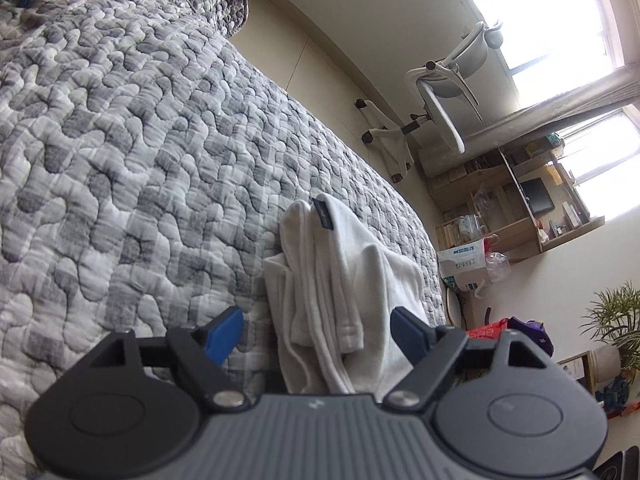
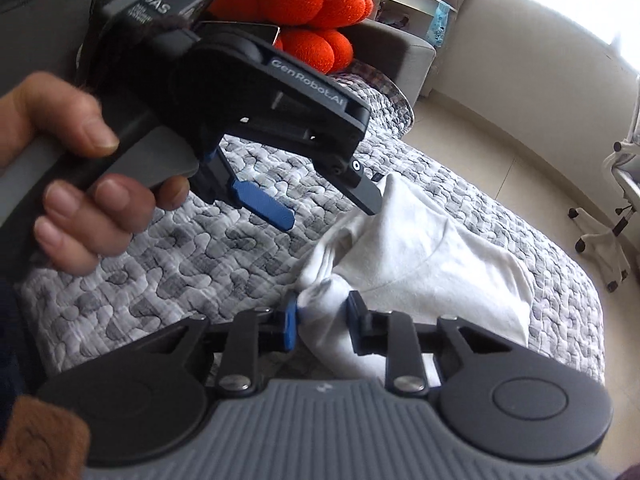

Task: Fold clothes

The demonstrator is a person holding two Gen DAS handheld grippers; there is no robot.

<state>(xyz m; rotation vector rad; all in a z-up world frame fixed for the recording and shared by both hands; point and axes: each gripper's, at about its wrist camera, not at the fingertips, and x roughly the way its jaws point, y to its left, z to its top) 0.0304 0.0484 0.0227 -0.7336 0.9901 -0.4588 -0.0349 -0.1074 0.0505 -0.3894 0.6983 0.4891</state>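
A white garment (image 1: pixel 340 280) lies bunched in folds on the grey quilted bedspread (image 1: pixel 120 160), near the bed's edge. My left gripper (image 1: pixel 316 332) stands open, its blue fingers on either side of the garment's near end without pressing it. In the right wrist view the same left gripper (image 2: pixel 320 208), held by a person's hand (image 2: pixel 80 168), hovers just above the garment's (image 2: pixel 420 256) far corner. My right gripper (image 2: pixel 322 316) is shut on a bunched fold at the garment's near edge, blue pads pinching the cloth. The quilt (image 2: pixel 180 264) spreads out to the left.
A white office chair (image 1: pixel 444 92) stands on the pale floor beyond the bed, also the chair base (image 2: pixel 612 240). Wooden shelves (image 1: pixel 520 208), bags and a potted plant (image 1: pixel 616 320) line the wall. An orange plush toy (image 2: pixel 304 8) sits by a grey headboard (image 2: pixel 400 52).
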